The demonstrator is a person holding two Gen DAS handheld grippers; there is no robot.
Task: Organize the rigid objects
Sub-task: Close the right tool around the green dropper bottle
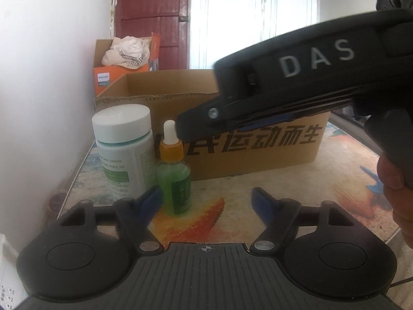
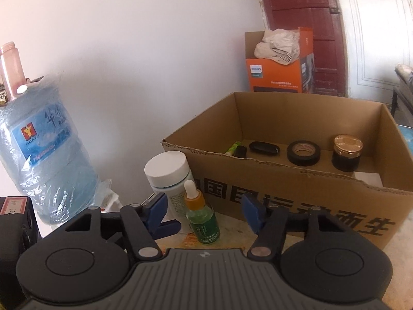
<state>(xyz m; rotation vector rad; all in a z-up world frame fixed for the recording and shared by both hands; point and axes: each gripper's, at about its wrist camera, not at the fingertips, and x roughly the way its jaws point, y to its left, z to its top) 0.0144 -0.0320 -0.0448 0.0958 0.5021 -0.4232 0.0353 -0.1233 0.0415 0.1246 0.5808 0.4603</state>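
Note:
A small green dropper bottle [image 1: 175,178] with an orange collar and a white bulb stands on the patterned table [image 1: 284,193]. A white-capped pill bottle [image 1: 124,149] stands just left of it. My left gripper [image 1: 206,196] is open; the dropper is just inside its left finger, and the right finger is well clear. My right gripper [image 1: 185,126] comes in from the upper right, its tip beside the dropper's bulb. In the right wrist view the dropper [image 2: 202,217] stands between the open fingers of the right gripper [image 2: 204,208], with gaps on both sides, and the pill bottle [image 2: 170,178] is behind it.
An open cardboard box [image 2: 296,188] behind the bottles holds a black tape roll [image 2: 303,152], a gold-lidded dark jar [image 2: 347,155], a black oval case [image 2: 264,147] and a green tube [image 2: 233,147]. A wrapped water jug [image 2: 49,155] stands left by the wall. An orange carton [image 2: 280,69] is behind.

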